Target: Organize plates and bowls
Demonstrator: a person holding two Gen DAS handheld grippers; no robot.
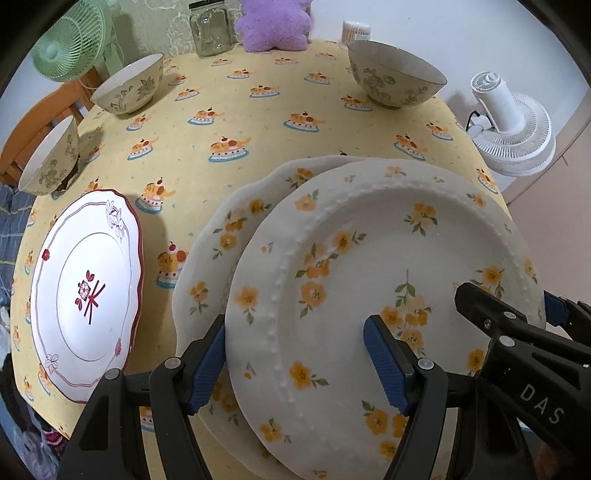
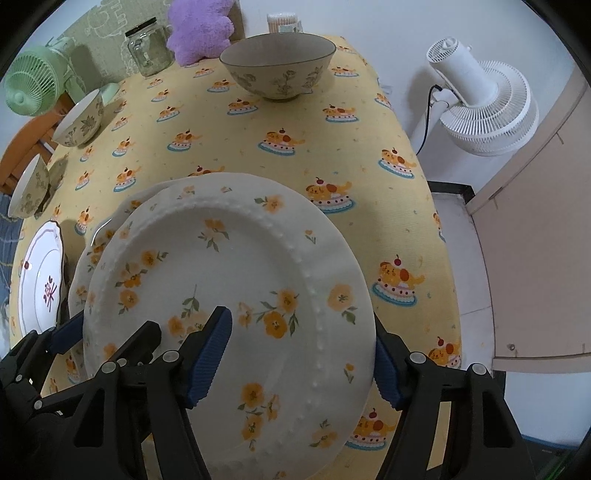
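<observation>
A white plate with orange flowers (image 1: pixel 369 280) (image 2: pixel 229 266) lies on a second flowered plate (image 1: pixel 221 236) (image 2: pixel 96 240), offset to its right. My left gripper (image 1: pixel 299 365) stands open, one finger on each side of the top plate's left rim. My right gripper (image 2: pixel 303 358) stands open astride its right rim, and also shows in the left wrist view (image 1: pixel 517 306). A red-rimmed white plate (image 1: pixel 85 291) (image 2: pixel 40 284) lies at the left. Three flowered bowls stand apart: one far right (image 1: pixel 395 74) (image 2: pixel 277 66), two at the left (image 1: pixel 129 85) (image 1: pixel 51 158).
The table has a yellow cloth (image 1: pixel 258 122) (image 2: pixel 332 147). A glass jar (image 1: pixel 212 29), a purple plush (image 1: pixel 273 24) and a green fan (image 1: pixel 70 40) stand at the back. A white fan (image 2: pixel 480 107) stands off the table's right edge.
</observation>
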